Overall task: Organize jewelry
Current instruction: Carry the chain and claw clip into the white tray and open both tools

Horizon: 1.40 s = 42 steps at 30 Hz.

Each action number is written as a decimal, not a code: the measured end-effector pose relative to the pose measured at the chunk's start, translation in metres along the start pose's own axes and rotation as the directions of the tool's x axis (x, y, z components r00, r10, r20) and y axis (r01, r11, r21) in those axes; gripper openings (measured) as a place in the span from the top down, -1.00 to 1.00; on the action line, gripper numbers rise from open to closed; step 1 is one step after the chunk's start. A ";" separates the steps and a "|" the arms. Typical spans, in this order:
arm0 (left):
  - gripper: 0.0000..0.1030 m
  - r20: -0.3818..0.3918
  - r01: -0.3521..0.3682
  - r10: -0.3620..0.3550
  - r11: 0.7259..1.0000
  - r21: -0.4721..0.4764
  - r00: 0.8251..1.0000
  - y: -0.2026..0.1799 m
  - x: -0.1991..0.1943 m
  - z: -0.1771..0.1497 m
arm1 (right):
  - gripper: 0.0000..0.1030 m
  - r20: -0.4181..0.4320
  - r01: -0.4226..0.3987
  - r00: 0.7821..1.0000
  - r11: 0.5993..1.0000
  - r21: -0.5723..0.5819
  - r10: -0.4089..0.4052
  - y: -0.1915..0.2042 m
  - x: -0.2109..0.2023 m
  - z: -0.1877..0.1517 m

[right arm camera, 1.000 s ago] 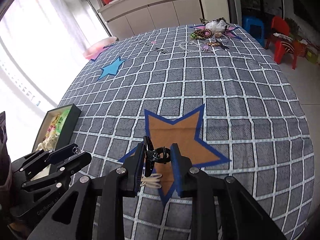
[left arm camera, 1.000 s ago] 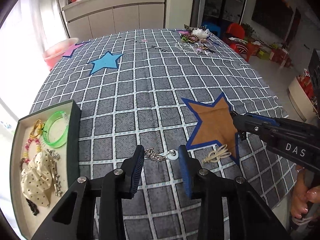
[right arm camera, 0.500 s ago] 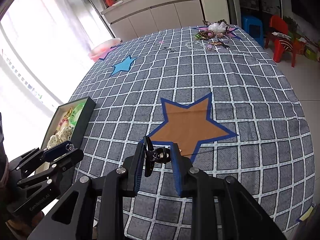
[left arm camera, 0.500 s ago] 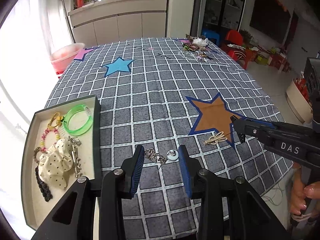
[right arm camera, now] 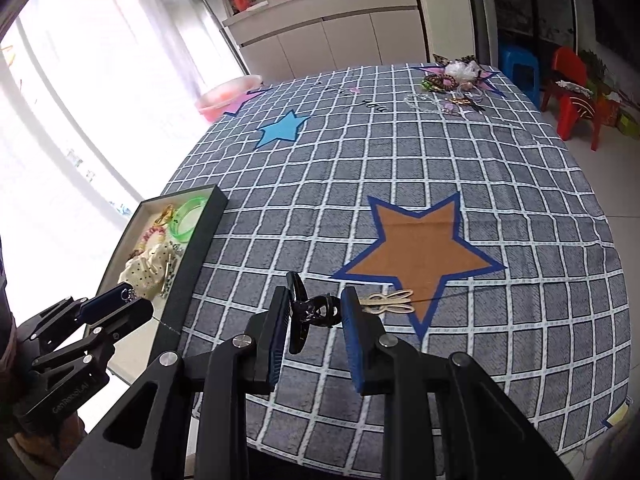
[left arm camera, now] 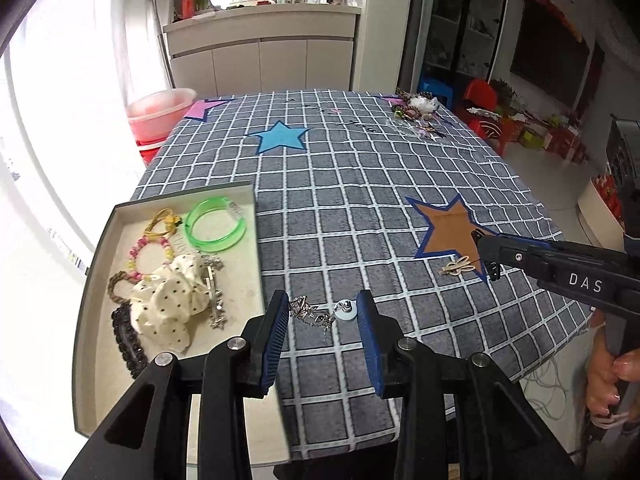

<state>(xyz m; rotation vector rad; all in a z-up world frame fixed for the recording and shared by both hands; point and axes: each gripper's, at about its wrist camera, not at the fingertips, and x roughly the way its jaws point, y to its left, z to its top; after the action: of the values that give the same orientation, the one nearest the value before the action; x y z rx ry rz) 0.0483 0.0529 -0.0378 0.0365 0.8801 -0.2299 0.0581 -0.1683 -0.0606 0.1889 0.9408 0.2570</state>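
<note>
Left hand-held gripper (left arm camera: 323, 316) pinches silver chain piece (left arm camera: 314, 314) btwn pads, tray (left arm camera: 256, 240) just left: light, floppy, snaggy. Right hand-held gripper (right arm camera: 316, 314) clamps black claw clip (right arm camera: 316, 310): stiff, slippery; hold mid-body.

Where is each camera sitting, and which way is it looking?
Left wrist: on the left gripper, looking down at the checked table and jewelry tray; a hand shows.
Right wrist: on the right gripper, clamping a black hair clip.
Both show the brown star and cream clip.
</note>
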 end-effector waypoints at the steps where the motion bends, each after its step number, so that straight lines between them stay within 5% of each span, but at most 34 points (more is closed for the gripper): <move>1: 0.17 0.002 -0.003 0.003 1.000 -0.003 1.000 0.003 -0.002 -0.001 | 0.44 -0.001 -0.002 1.000 1.000 -0.006 0.002 0.004 0.000 0.000; 25: 0.17 0.026 -0.079 0.083 0.987 -0.143 0.996 0.095 -0.028 -0.040 | 0.45 -0.057 -0.093 0.995 0.974 -0.205 0.083 0.127 0.028 -0.004; 42: 0.17 -0.065 -0.165 0.154 0.964 -0.207 0.986 0.157 -0.018 -0.073 | 0.45 -0.172 -0.194 0.974 0.935 -0.296 0.148 0.195 0.074 -0.018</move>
<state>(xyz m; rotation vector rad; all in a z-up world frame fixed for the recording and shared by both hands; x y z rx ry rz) 0.0155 0.2184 -0.0798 -0.0858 0.9414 0.0168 0.0582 0.0409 -0.0751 -0.0412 1.0171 0.5837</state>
